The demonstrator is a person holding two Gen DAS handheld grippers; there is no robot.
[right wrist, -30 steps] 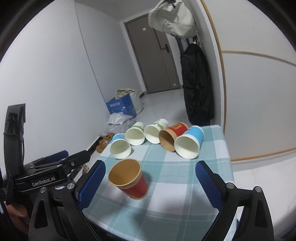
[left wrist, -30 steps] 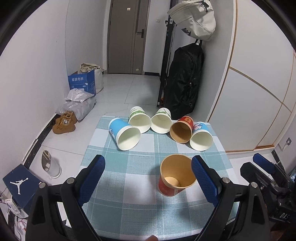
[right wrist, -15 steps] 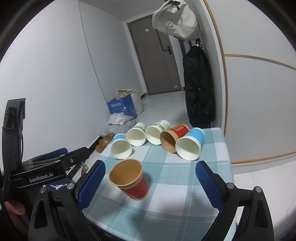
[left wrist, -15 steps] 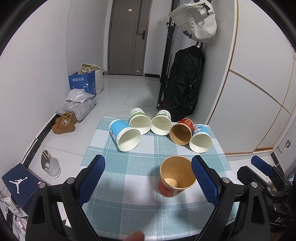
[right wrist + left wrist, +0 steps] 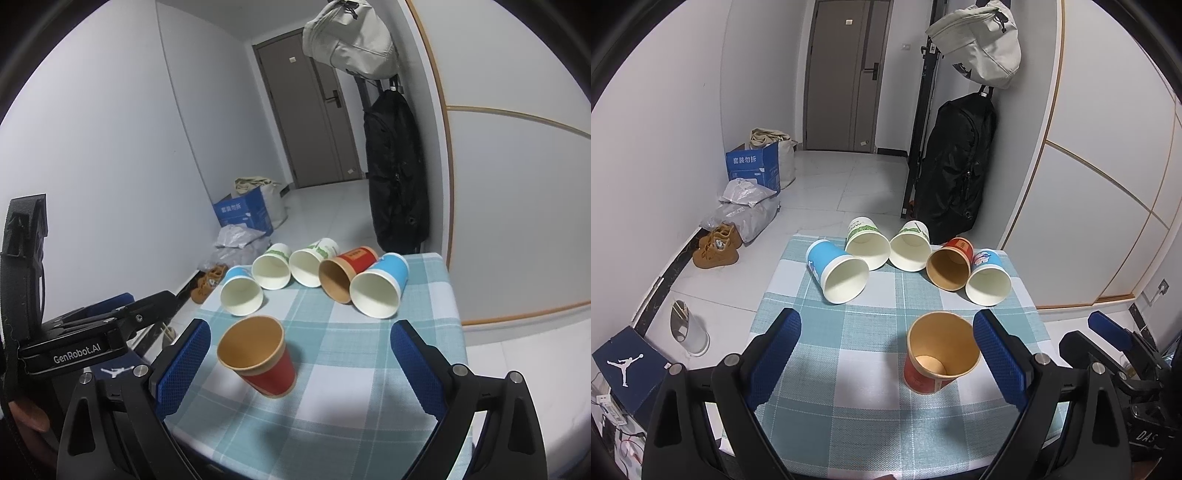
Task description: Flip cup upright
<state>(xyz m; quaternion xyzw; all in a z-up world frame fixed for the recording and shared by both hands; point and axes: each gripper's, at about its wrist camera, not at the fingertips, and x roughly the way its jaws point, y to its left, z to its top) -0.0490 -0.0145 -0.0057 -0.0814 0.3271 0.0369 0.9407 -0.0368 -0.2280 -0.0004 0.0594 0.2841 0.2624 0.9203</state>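
Red cup (image 5: 942, 354) stands upright, mouth up, on checked desk (image 5: 849, 387), near front edge. Five more cups lie on sides in row behind red cup, mouths facing camera: blue cup (image 5: 836, 271) at left end, second red cup (image 5: 949, 264) toward right.

Left gripper (image 5: 886, 354) and right gripper (image 5: 301, 363): jaws wide open, holding nothing.

Judgement: paper cups light, thin-walled, crush easily. Grip mid-wall gently, away from rim; likely roll if nudged.
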